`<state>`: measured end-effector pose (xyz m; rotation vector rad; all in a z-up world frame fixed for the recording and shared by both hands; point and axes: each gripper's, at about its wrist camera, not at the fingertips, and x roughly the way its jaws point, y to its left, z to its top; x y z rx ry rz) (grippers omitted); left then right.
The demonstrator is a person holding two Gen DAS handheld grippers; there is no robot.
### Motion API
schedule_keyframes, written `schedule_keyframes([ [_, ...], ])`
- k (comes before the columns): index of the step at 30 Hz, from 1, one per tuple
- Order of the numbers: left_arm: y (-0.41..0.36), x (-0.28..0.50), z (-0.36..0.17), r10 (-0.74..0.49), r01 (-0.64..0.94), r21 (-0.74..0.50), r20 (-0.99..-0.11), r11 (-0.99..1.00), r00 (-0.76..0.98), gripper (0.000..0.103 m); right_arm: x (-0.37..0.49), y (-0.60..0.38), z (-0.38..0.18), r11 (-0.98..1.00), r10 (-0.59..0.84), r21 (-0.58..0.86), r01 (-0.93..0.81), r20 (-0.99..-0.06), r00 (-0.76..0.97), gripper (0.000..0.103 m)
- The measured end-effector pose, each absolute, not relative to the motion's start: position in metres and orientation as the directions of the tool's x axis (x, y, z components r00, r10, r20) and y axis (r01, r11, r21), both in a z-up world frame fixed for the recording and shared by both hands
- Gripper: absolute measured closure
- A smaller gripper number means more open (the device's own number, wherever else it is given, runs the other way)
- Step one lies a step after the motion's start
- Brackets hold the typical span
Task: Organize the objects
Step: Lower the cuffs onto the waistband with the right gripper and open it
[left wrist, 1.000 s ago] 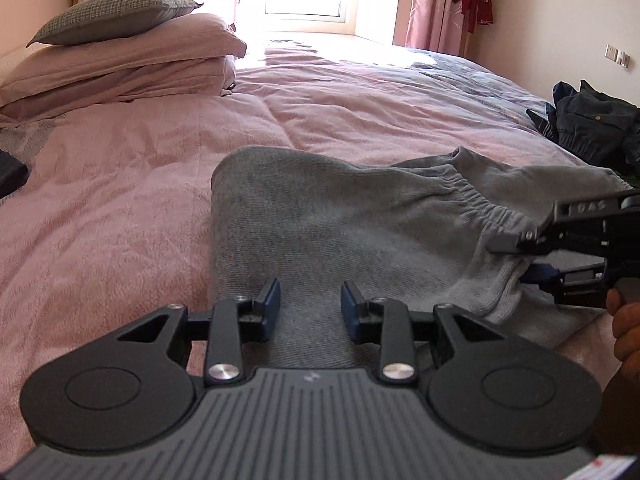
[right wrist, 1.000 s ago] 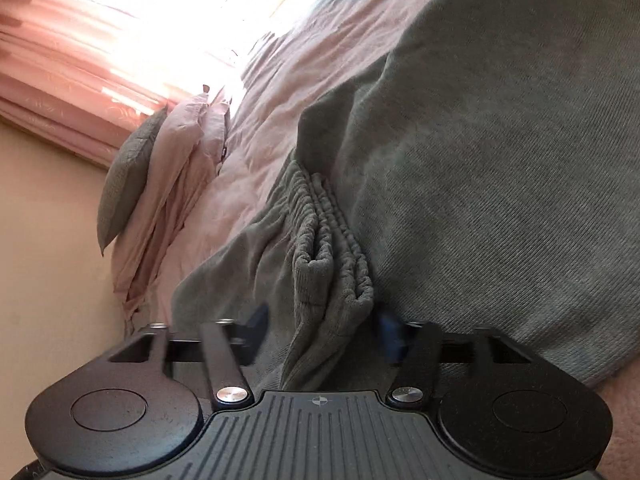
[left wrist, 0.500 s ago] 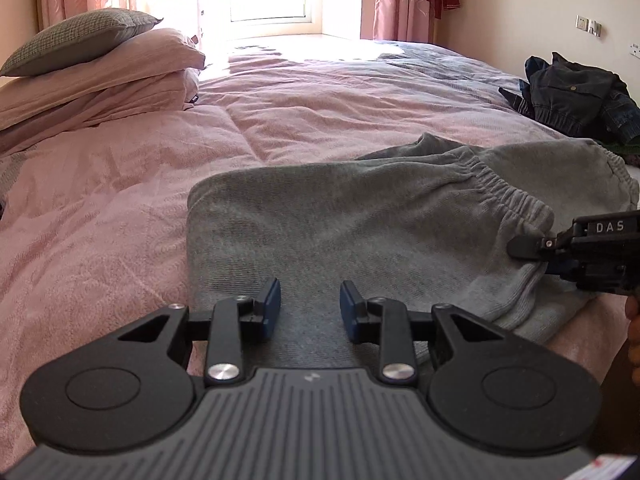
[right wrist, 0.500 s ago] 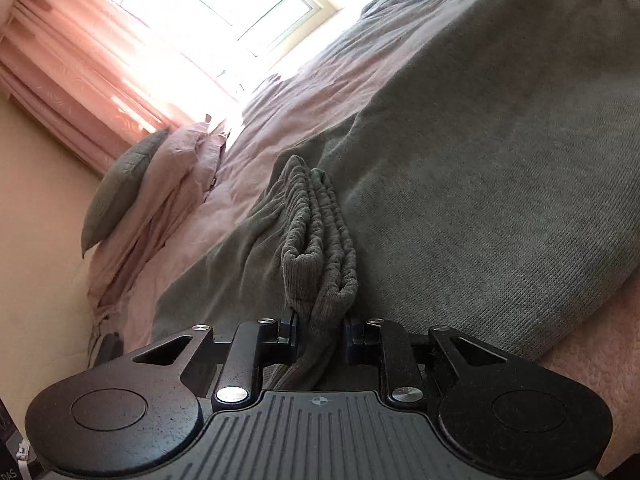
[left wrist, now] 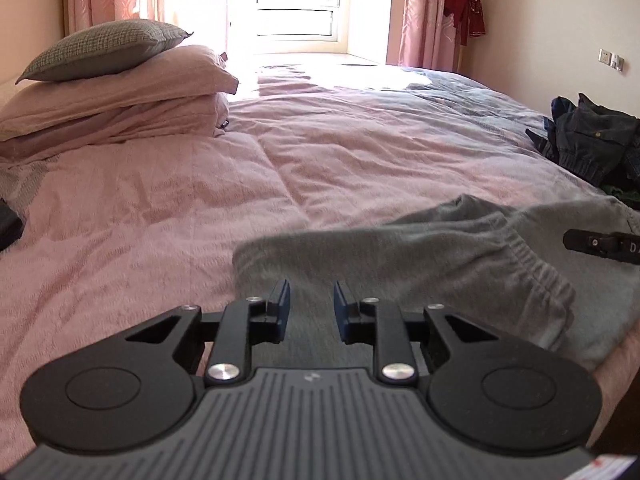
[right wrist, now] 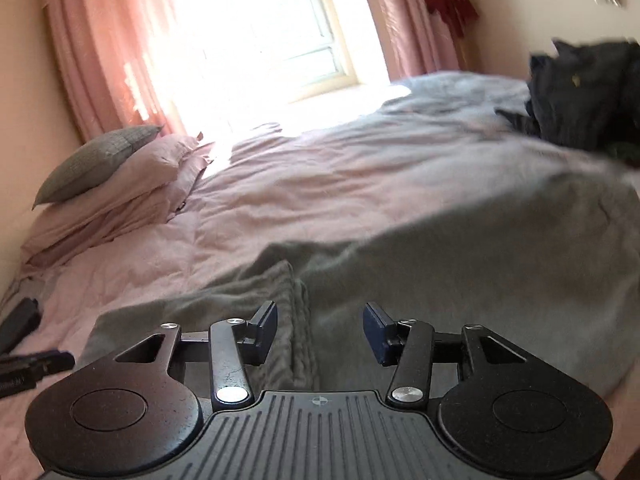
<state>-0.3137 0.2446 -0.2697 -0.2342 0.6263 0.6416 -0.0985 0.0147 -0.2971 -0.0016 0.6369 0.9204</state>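
Note:
A folded grey sweatpants garment [left wrist: 420,256] lies on the pink bed near its front edge, with the elastic waistband [left wrist: 536,276] bunched to the right. My left gripper [left wrist: 310,312] is open and empty just above the garment's near left part. My right gripper [right wrist: 320,330] is open and empty above the same garment [right wrist: 460,280], with the waistband [right wrist: 296,320] beside its left finger. The right gripper's tip also shows at the right edge of the left wrist view [left wrist: 600,242].
The pink duvet [left wrist: 240,176] covers the bed. Stacked pink pillows [left wrist: 120,96] with a grey cushion [left wrist: 100,48] sit at the far left. A dark clothes pile [left wrist: 596,140] lies at the right. A black object [left wrist: 8,224] is at the left edge.
My right gripper let go of the waistband, opened and pulled back and up. My left gripper drew back too, so the garment sits lower and farther right in its view.

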Motion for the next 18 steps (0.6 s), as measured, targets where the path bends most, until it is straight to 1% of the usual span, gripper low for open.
schedule_keyframes([
  [1, 0.251, -0.305, -0.268, 0.495, -0.624, -0.008, -0.601, 0.781, 0.627, 0.082, -0.099, 0.024, -0.294, 0.6, 0.749, 0.23, -0.766, -0.498, 0.437, 0.067],
  [2, 0.258, -0.296, -0.267, 0.501, -0.628, -0.008, -0.596, 0.778, 0.628, 0.082, -0.099, 0.036, -0.292, 0.575, 0.764, 0.203, -0.792, -0.48, 0.431, 0.078],
  [3, 0.266, -0.286, -0.269, 0.504, -0.634, -0.005, -0.6, 0.774, 0.621, 0.082, -0.097, 0.047, -0.294, 0.557, 0.771, 0.18, -0.811, -0.473, 0.425, 0.083],
  [4, 0.273, -0.276, -0.273, 0.513, -0.643, 0.004, -0.607, 0.766, 0.607, 0.082, -0.096, 0.06, -0.299, 0.547, 0.77, 0.154, -0.823, -0.477, 0.423, 0.09],
  [5, 0.28, -0.268, -0.279, 0.523, -0.654, 0.017, -0.614, 0.757, 0.59, 0.082, -0.094, 0.071, -0.305, 0.539, 0.77, 0.136, -0.832, -0.479, 0.42, 0.092],
  [7, 0.294, -0.254, -0.298, 0.529, -0.669, 0.049, -0.658, 0.741, 0.537, 0.082, -0.089, 0.088, -0.32, 0.533, 0.762, 0.114, -0.838, -0.495, 0.417, 0.092],
  [9, 0.307, -0.25, -0.324, 0.489, -0.671, 0.04, -0.718, 0.741, 0.496, 0.083, -0.082, 0.108, -0.341, 0.523, 0.706, 0.07, -0.849, -0.594, 0.386, 0.092],
  [10, 0.31, -0.253, -0.333, 0.472, -0.673, 0.018, -0.726, 0.74, 0.5, 0.083, -0.079, 0.114, -0.353, 0.524, 0.682, 0.045, -0.85, -0.62, 0.388, 0.092],
  [13, 0.304, -0.268, -0.331, 0.478, -0.674, 0.01, -0.713, 0.739, 0.513, 0.083, -0.079, 0.11, -0.361, 0.5, 0.696, 0.033, -0.865, -0.609, 0.379, 0.091],
  [14, 0.3, -0.274, -0.327, 0.483, -0.682, 0.009, -0.712, 0.732, 0.51, 0.083, -0.079, 0.105, -0.358, 0.501, 0.698, 0.04, -0.864, -0.609, 0.377, 0.091],
  [16, 0.29, -0.293, -0.314, 0.475, -0.683, -0.032, -0.695, 0.73, 0.54, 0.084, -0.082, 0.089, -0.346, 0.518, 0.702, 0.061, -0.853, -0.6, 0.383, 0.091],
  [18, 0.271, -0.315, -0.302, 0.476, -0.681, -0.055, -0.675, 0.73, 0.564, 0.084, -0.092, 0.062, -0.331, 0.517, 0.728, 0.075, -0.853, -0.562, 0.392, 0.091],
])
